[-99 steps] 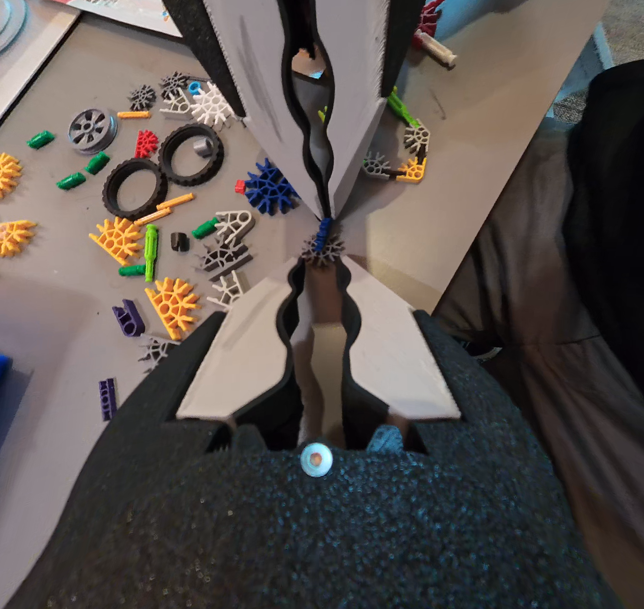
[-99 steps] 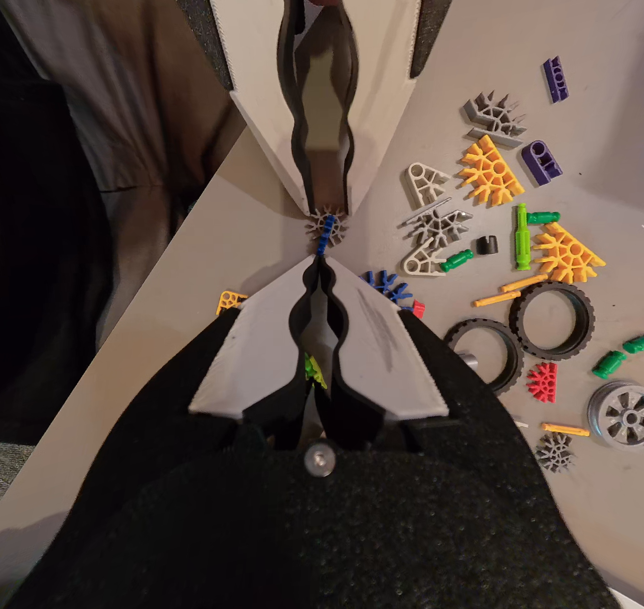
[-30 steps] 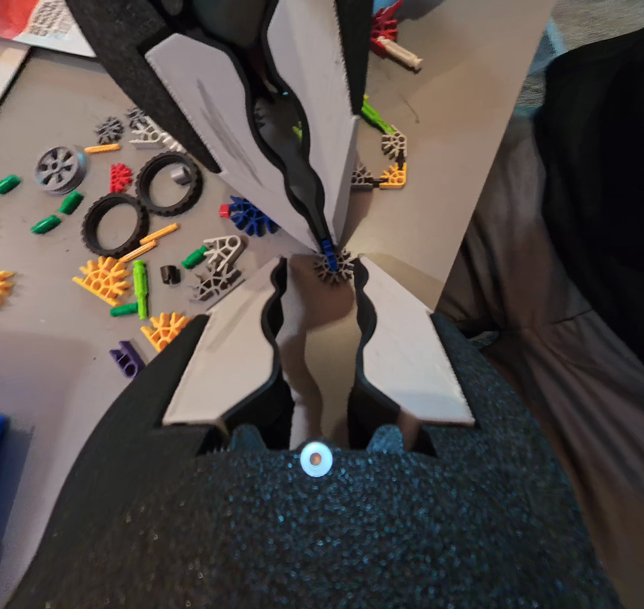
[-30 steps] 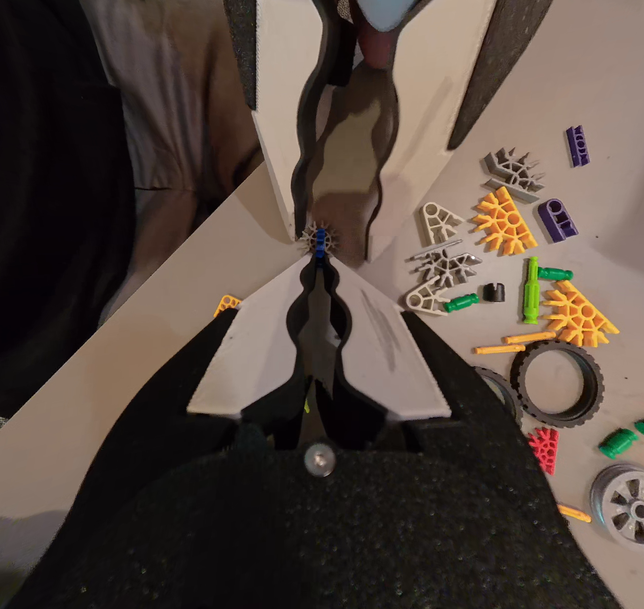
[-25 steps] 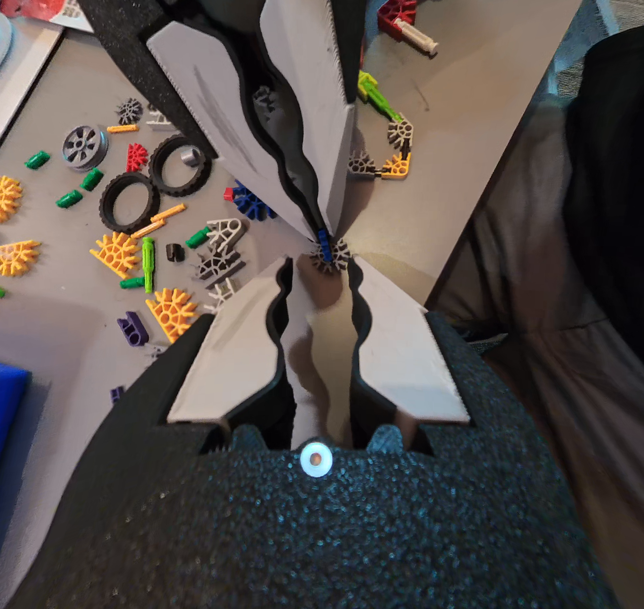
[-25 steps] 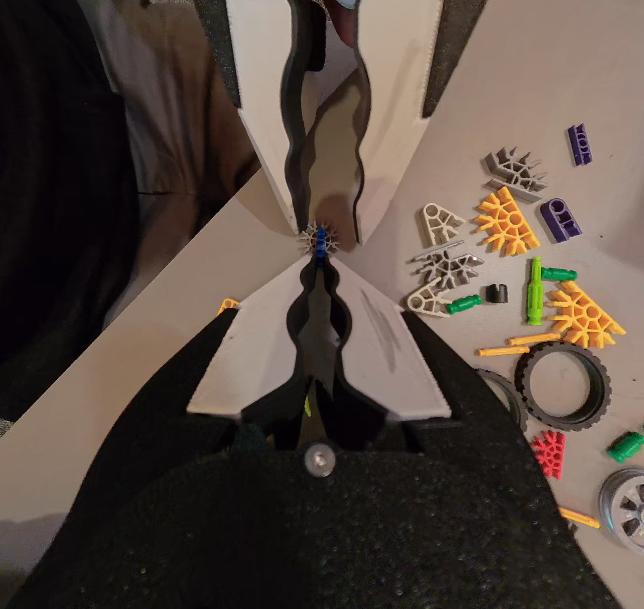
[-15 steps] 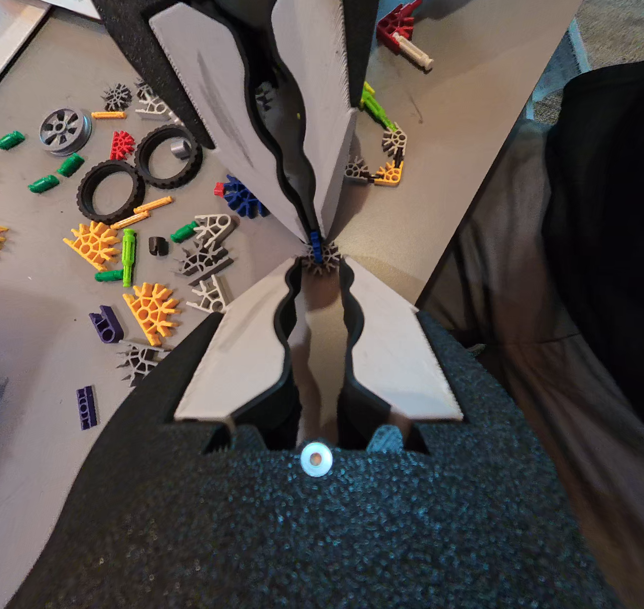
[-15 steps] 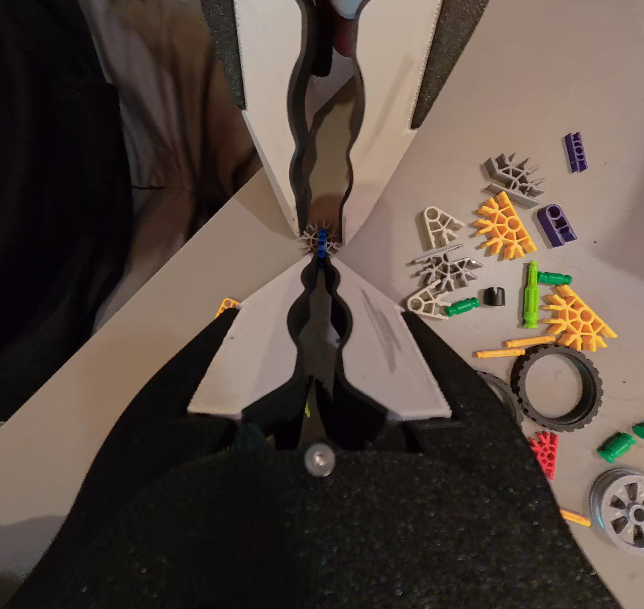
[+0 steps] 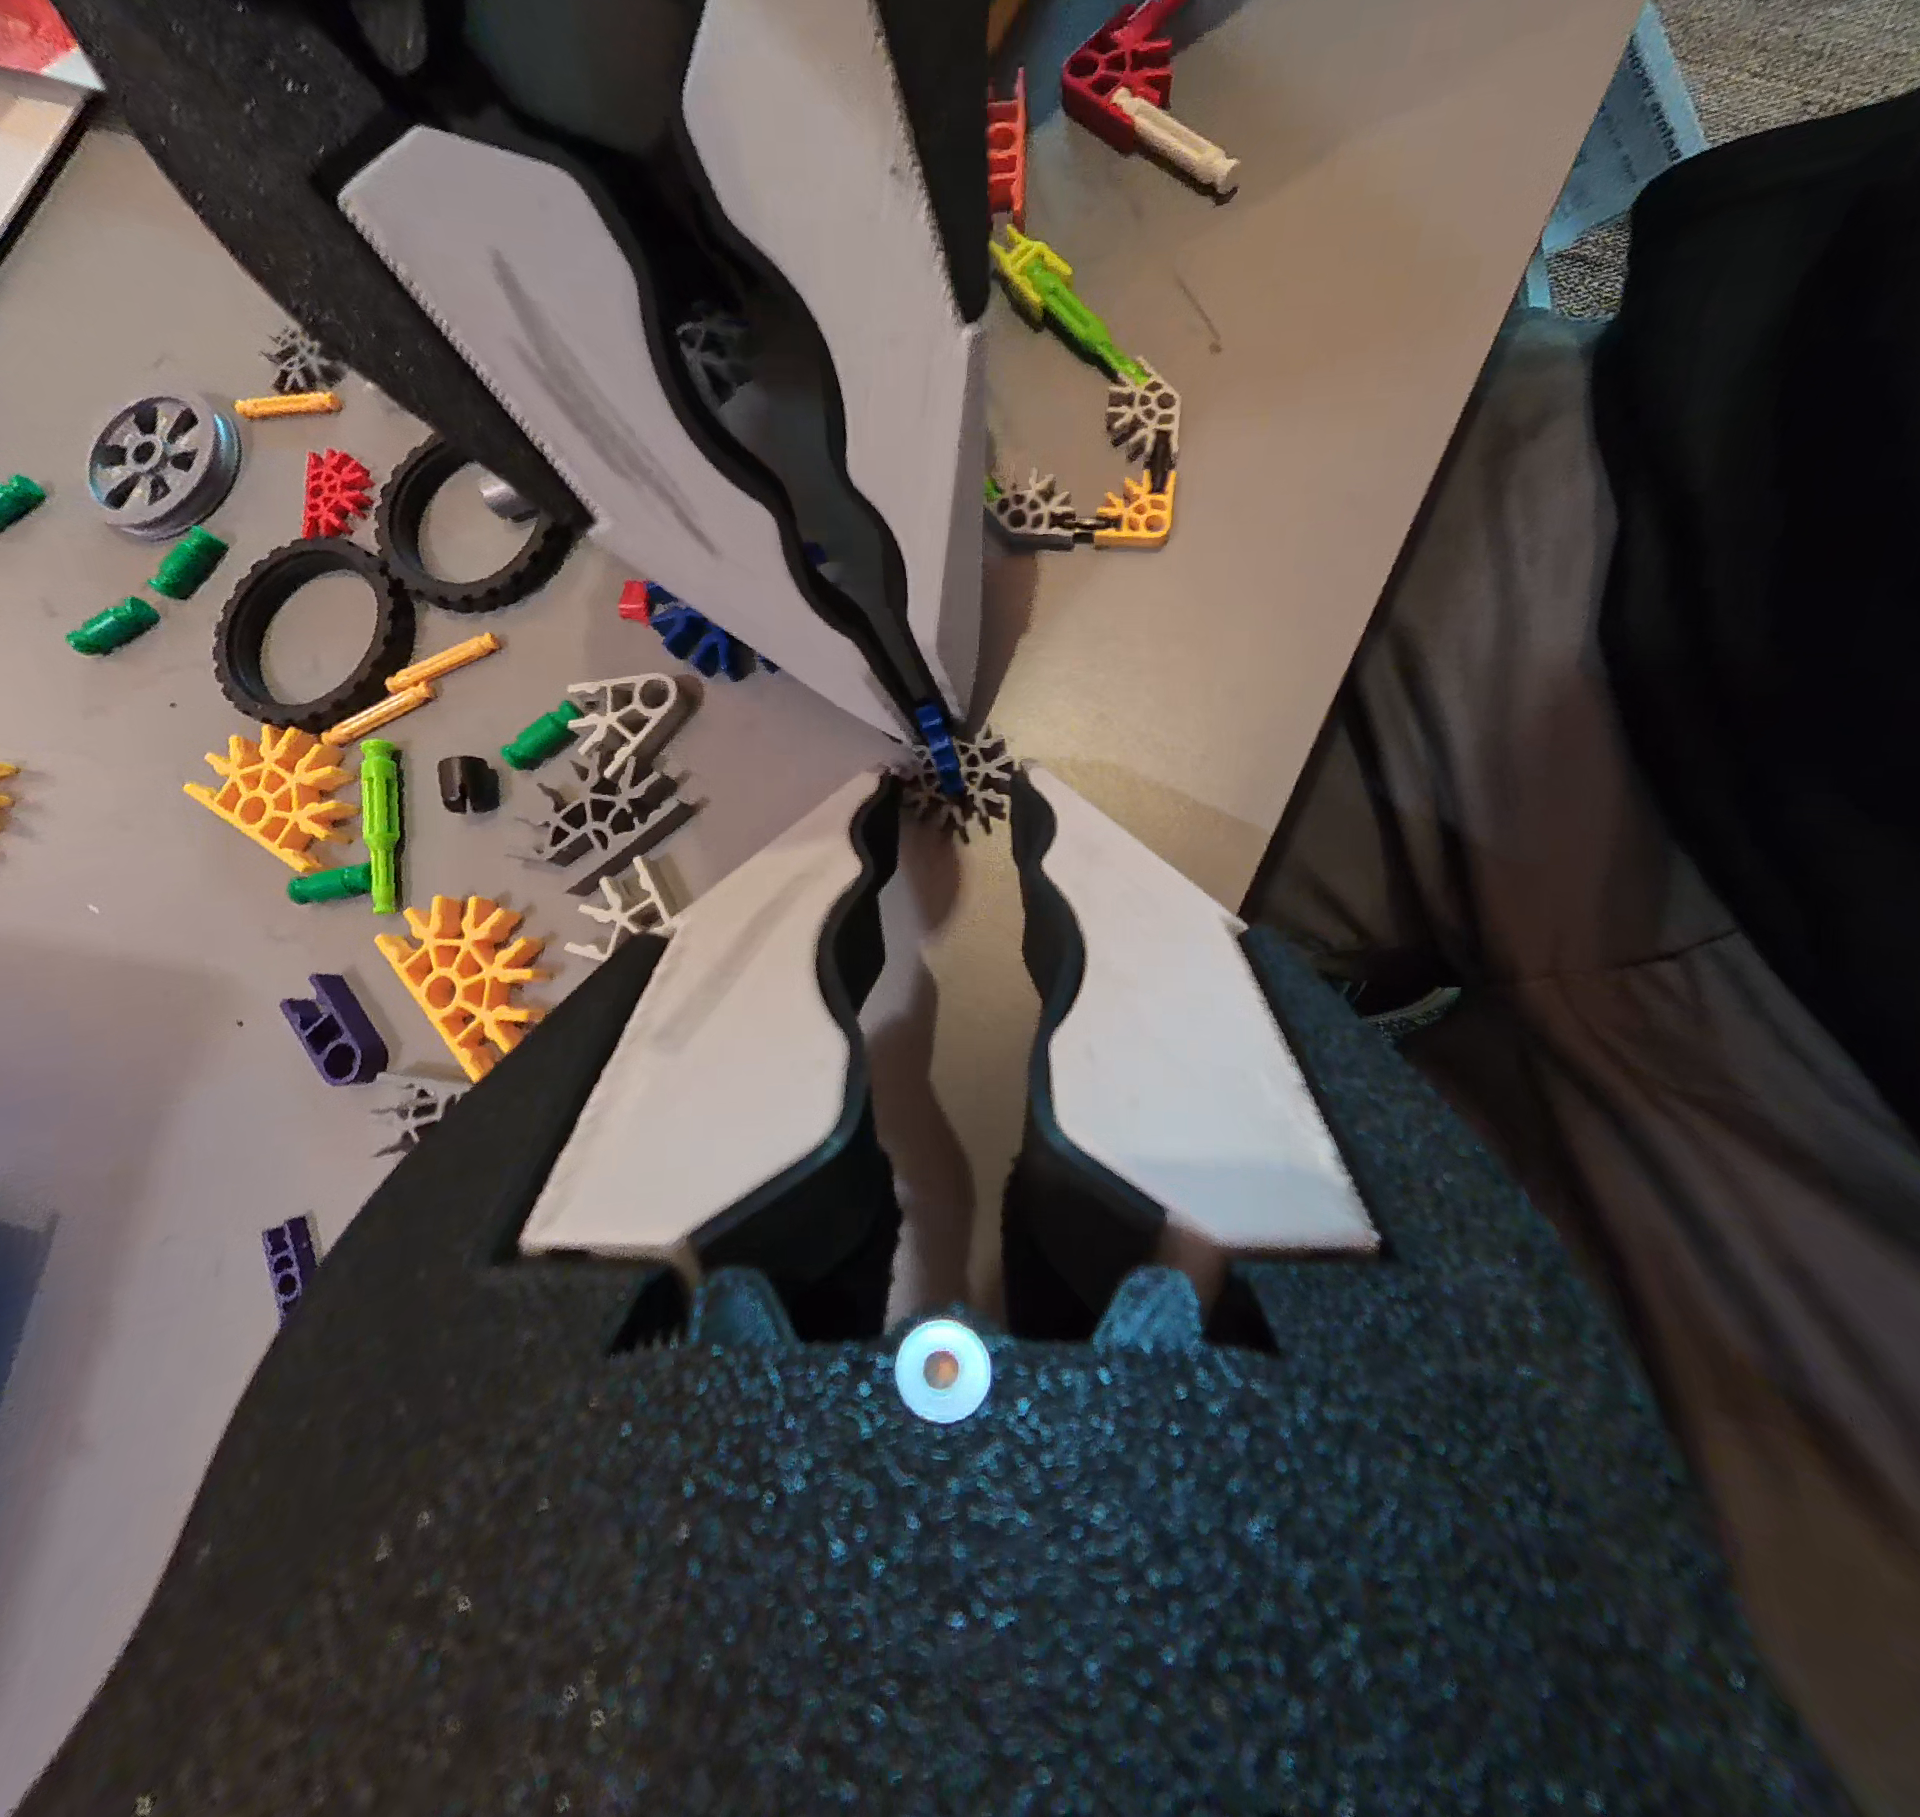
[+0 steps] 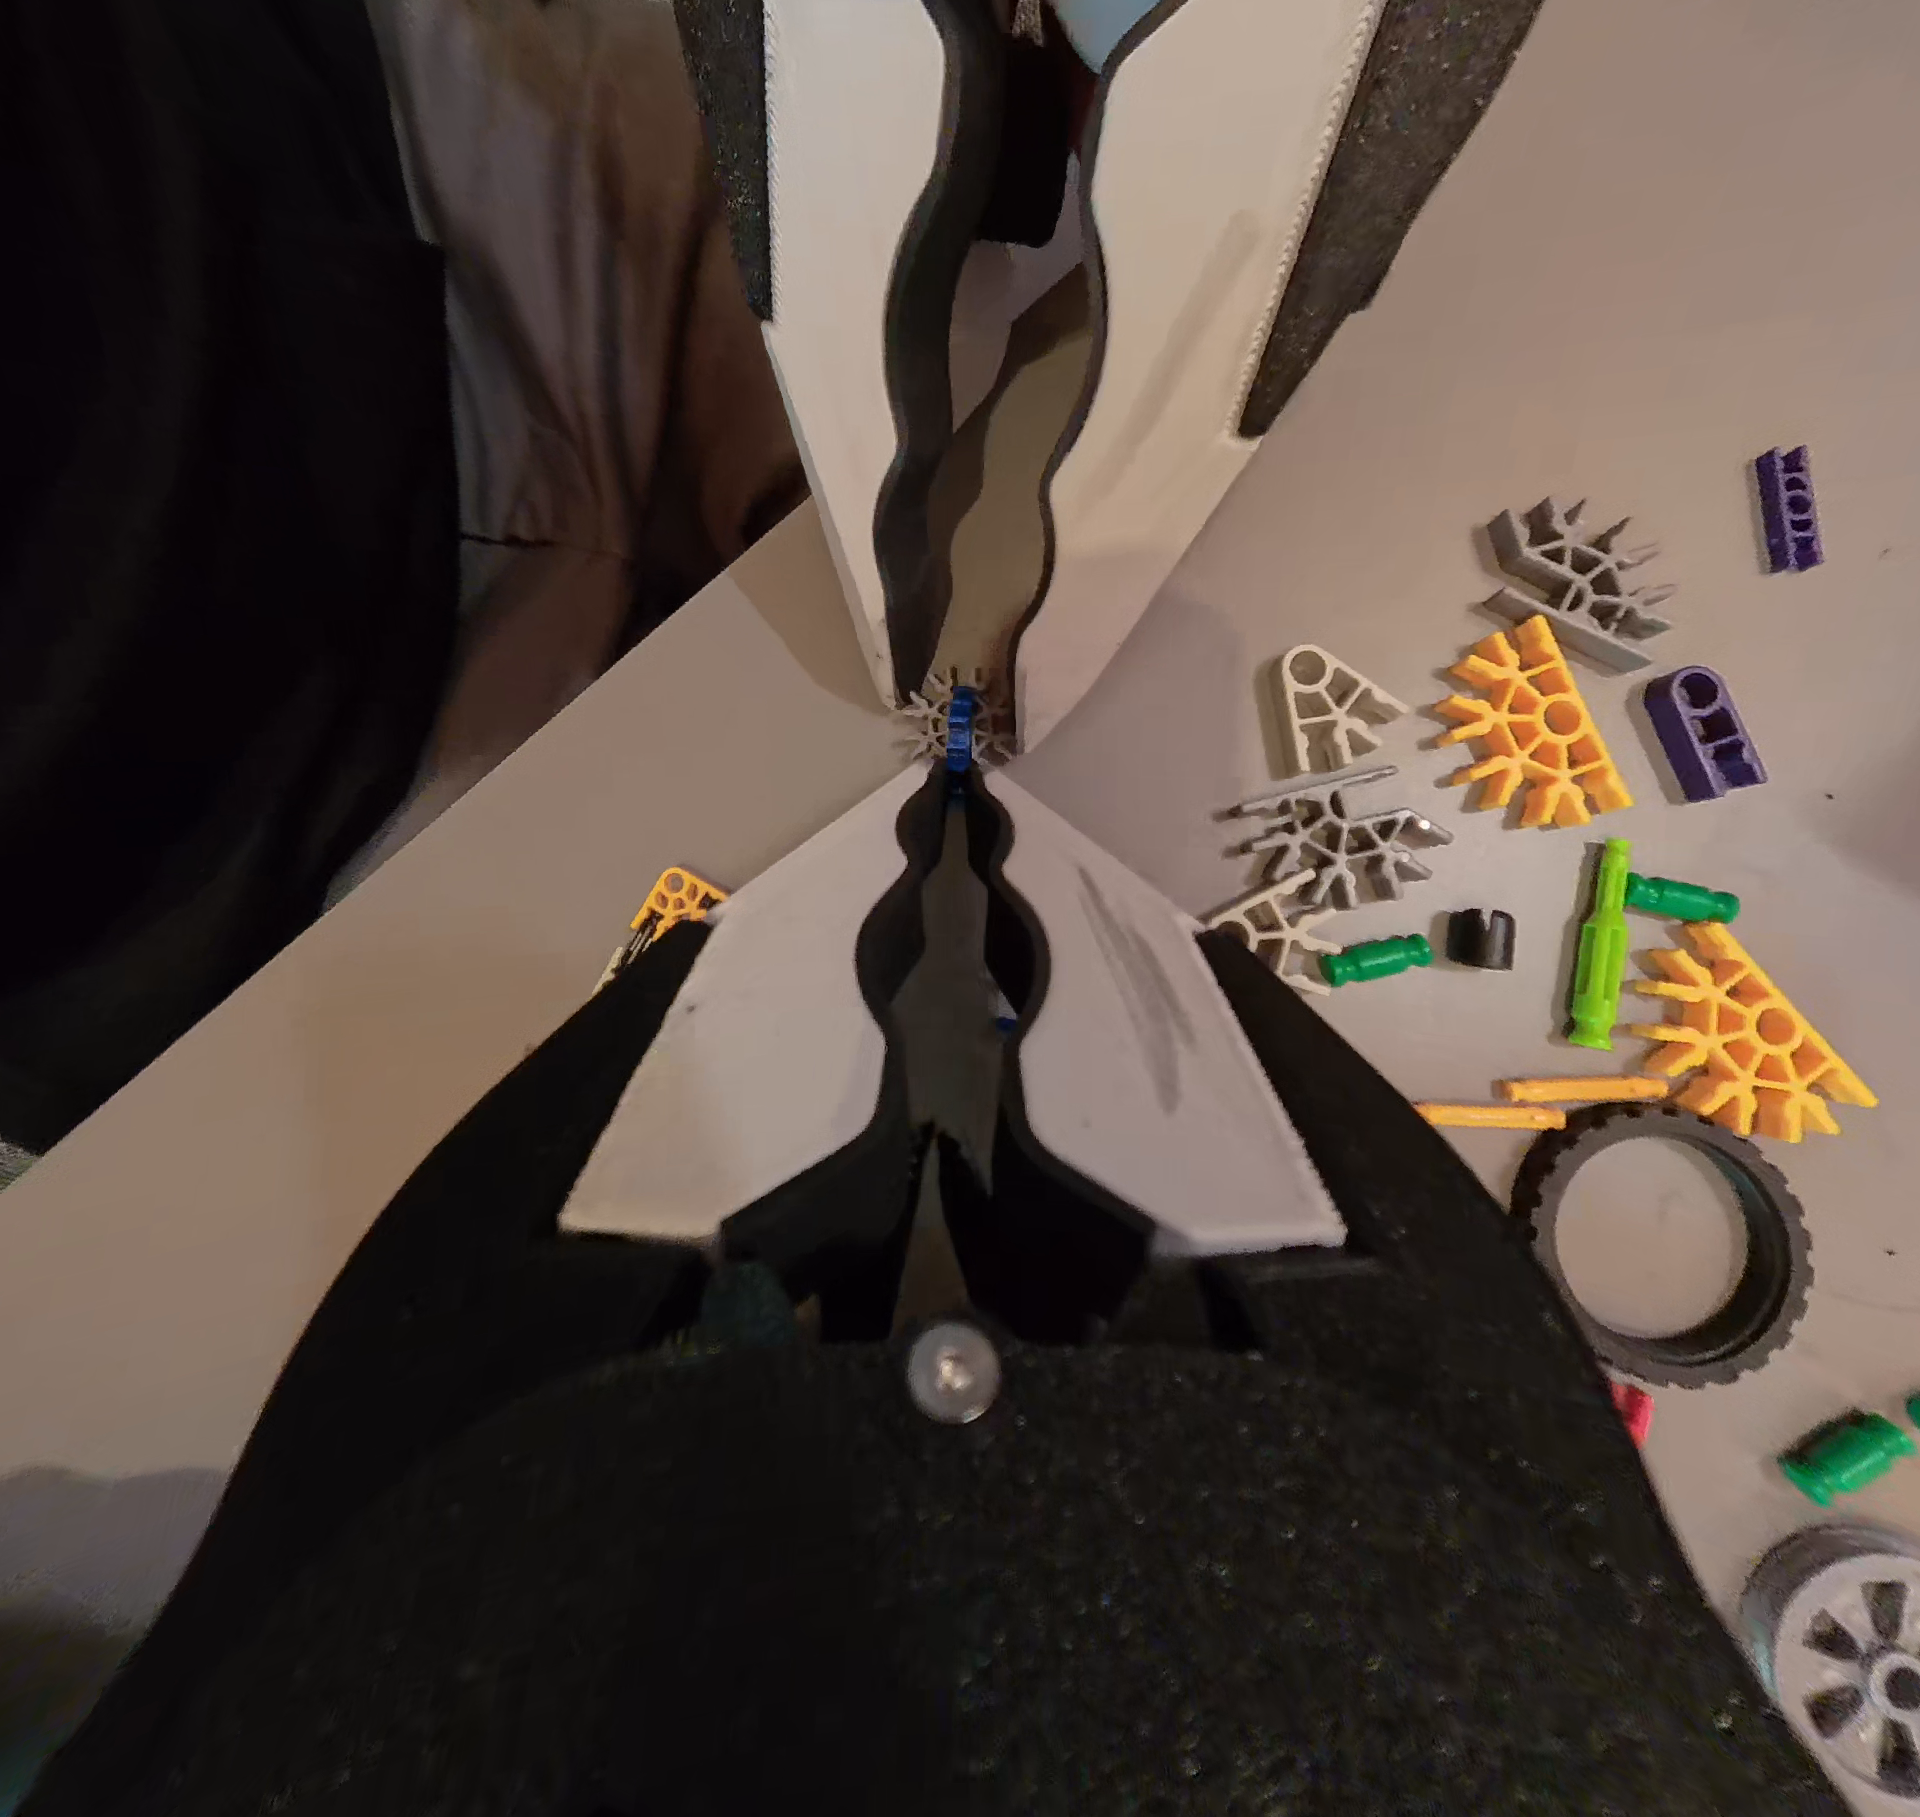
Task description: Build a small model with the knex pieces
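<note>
A grey snowflake connector (image 9: 985, 768) hangs above the grey table, near its edge. A blue piece (image 9: 935, 734), seen edge-on, is pushed into it. My left gripper (image 9: 954, 796) is shut on the grey connector, one fingertip on each side. My right gripper (image 9: 927, 713) comes in from opposite and is shut on the blue piece. In the right wrist view, my right gripper (image 10: 956, 780) pinches the blue piece (image 10: 961, 718). The left gripper (image 10: 954, 713) clamps the grey connector (image 10: 923, 725) from above.
Loose parts lie on the table (image 9: 1299, 417): two black tyres (image 9: 312, 624), a grey wheel hub (image 9: 161, 463), yellow fan connectors (image 9: 275, 791), green rods, purple clips. A small joined chain (image 9: 1138, 479) and a red corner with a white rod (image 9: 1132, 68) lie beyond. A person's legs (image 9: 1610, 936) are past the edge. My two grippers' fingertips are within a few centimetres of each other.
About a second ago the left gripper's fingers stood wide apart around the grey connector; they have closed onto it again. The right gripper stayed shut on the blue piece throughout.
</note>
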